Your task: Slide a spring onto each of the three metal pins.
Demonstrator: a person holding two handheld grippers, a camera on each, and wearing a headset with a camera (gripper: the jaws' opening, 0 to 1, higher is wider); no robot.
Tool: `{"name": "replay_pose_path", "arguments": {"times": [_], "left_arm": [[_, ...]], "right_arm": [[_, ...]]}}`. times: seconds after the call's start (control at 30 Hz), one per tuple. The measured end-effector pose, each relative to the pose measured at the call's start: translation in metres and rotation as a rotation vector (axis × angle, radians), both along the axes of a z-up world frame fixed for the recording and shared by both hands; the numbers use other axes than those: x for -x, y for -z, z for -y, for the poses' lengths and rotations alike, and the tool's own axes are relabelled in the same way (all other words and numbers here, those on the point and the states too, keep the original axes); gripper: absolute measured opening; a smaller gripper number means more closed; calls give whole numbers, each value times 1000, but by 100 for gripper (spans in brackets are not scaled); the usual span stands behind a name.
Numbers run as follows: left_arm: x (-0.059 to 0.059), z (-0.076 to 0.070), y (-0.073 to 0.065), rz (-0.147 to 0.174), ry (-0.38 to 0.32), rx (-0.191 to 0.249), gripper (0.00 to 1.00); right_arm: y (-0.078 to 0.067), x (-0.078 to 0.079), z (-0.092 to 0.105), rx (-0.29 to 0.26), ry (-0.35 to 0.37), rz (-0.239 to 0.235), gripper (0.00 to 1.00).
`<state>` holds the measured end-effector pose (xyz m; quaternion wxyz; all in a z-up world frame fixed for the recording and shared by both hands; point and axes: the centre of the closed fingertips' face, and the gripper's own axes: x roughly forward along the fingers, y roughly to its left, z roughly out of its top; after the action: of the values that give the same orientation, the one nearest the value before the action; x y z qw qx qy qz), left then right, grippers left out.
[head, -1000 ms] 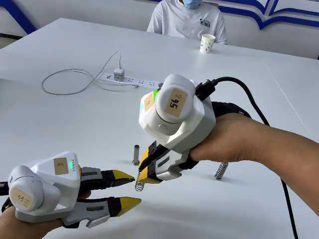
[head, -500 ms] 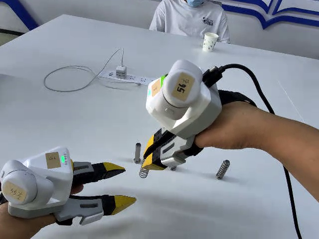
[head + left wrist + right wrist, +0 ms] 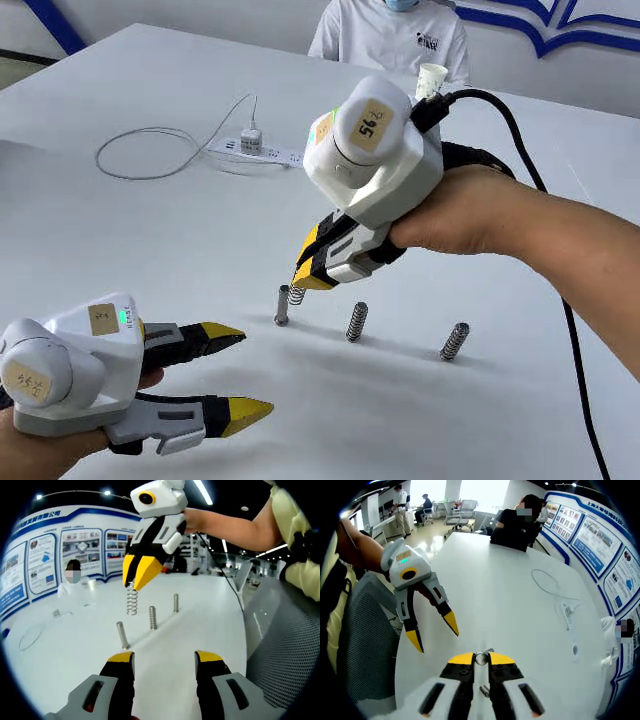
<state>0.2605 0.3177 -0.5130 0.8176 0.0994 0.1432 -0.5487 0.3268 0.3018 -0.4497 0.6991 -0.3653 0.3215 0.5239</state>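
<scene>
1. Your surface (image 3: pixel 120 250) is a broad, plain white tabletop.
2. Close to you, a bare metal pin (image 3: pixel 282 305) stands upright on it.
3. In a row to the right of that pin, two springs stand on end, each leaning a little. The nearer spring (image 3: pixel 356 321) is just beside the pin and the farther spring (image 3: pixel 455 341) is further right.
4. Toward the far side lies a white power strip (image 3: pixel 262 153) with a charger (image 3: pixel 252 137) plugged in, and a white cable (image 3: pixel 98 160) loops across the surface to its left.
5. A paper cup (image 3: pixel 431 78) stands near the far edge.
</scene>
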Motion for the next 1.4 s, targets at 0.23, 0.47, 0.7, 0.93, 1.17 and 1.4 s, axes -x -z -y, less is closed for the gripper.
{"name": "replay_pose_path", "arguments": {"times": [0.23,0.47,0.7,0.93,1.17,1.4], "left_arm": [[0,-1,2,-10,-4,3,50],[0,-3,4,-18,-9,2,51],[-1,-4,5,-20,-12,1,50],[-1,-5,6,-23,-10,-1,50],[-2,-7,7,-27,-13,-5,50],[-2,-9,8,-31,-19,-5,49]], "right_arm": [[2,-13,-6,-1,17,8,11],[12,-17,-8,28,17,-5,11],[19,-20,-6,35,29,-24,11],[26,-22,-8,44,30,-40,11],[37,-24,-9,61,33,-55,11],[50,-25,-9,63,46,-76,11]]}}
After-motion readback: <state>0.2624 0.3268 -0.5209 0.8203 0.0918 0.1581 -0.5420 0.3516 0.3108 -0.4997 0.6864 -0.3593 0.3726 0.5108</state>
